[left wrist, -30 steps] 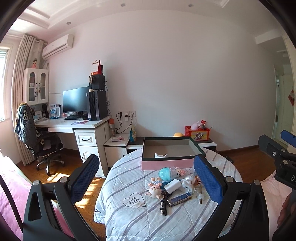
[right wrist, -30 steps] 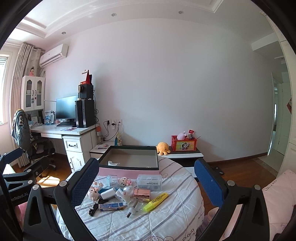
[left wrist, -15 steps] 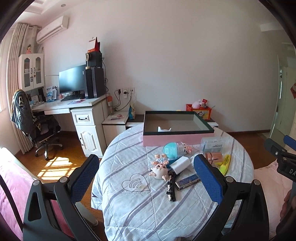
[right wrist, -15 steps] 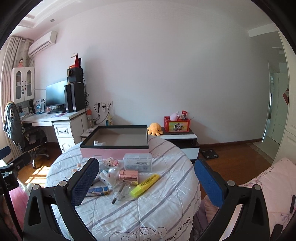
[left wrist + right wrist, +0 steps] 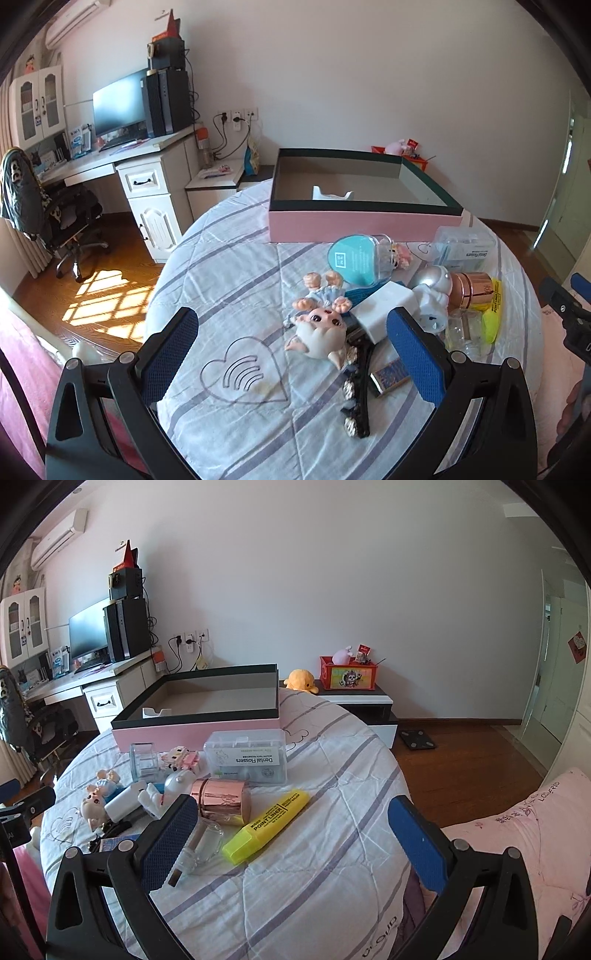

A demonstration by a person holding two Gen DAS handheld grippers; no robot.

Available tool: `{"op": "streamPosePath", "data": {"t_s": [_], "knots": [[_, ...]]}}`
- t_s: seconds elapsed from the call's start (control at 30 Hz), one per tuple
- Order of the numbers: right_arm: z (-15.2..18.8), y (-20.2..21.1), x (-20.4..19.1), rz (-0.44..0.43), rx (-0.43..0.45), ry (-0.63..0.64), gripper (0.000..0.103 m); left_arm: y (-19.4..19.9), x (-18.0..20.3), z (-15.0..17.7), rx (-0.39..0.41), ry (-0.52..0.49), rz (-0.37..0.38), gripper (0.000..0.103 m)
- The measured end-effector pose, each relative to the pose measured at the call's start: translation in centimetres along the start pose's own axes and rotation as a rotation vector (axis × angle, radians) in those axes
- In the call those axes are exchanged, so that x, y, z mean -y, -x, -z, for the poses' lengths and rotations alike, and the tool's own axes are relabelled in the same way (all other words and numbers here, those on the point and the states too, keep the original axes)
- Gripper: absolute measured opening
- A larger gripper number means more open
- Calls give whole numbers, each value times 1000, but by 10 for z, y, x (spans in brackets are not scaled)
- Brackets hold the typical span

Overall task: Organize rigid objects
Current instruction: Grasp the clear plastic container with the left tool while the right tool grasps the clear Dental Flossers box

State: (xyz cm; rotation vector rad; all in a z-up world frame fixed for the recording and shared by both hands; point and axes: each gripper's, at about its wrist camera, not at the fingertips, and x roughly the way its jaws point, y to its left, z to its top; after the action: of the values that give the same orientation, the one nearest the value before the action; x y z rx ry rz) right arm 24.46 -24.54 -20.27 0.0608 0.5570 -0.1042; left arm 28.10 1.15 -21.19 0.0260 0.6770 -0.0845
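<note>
- We hold the left claw (image 5: 291, 354) wide open over the tabletop (image 5: 221, 266), nothing between its blue pads; the pig figurine (image 5: 319, 332) sits just past the gap.
- Right claw (image 5: 291, 842) also spread wide, empty; yellow highlighter (image 5: 267, 825) lies between its pads' line of sight, w/ cap end nearest us.
- Landmark = pink box (image 5: 199, 709), lid off, dark rim, at the far side of the tabletop; inside we see only a small white holder (image 5: 155, 712).
- Just in front of the box: clear dental flosser case (image 5: 247, 760), touching nothing of the box that we can tell.
- Nearer us than the case: rose-gold canister (image 5: 221, 801) on its side, beside the highlighter.
- Left of the canister, still in front of the box: white astronaut toy (image 5: 166, 794), white charger block (image 5: 123, 805), teal-lidded clear case (image 5: 356, 262).
- Black hair clip (image 5: 356, 391) and small blue box (image 5: 389, 376) lie farthest from the pink box.
</note>
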Motion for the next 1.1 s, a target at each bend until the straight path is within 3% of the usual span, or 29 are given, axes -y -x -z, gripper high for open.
{"op": "streamPosePath", "data": {"t_s": [0.3,0.57,0.6,0.67,0.7,0.83,1.1], "knots": [[-24,-61,-3,-29,-55,-5,103,-79,49,-39,-122,-72,43,103],[-35,-87,3,-43,-76,-18,103,-129,59,-54,-253,-41,-21,101],[-35,-89,4,-48,-81,-19,103,-131,56,-53,-254,-32,-21,98],[-37,-95,3,-58,-94,-19,103,-133,47,-50,-262,4,28,74],[-38,-99,1,-61,-103,-17,103,-133,43,-50,-259,18,31,70],[-41,-114,-7,-107,-151,-10,103,-127,23,-47,-231,55,26,38],[-44,-146,-31,-174,-255,8,103,-113,5,-46,-191,64,30,38]]}}
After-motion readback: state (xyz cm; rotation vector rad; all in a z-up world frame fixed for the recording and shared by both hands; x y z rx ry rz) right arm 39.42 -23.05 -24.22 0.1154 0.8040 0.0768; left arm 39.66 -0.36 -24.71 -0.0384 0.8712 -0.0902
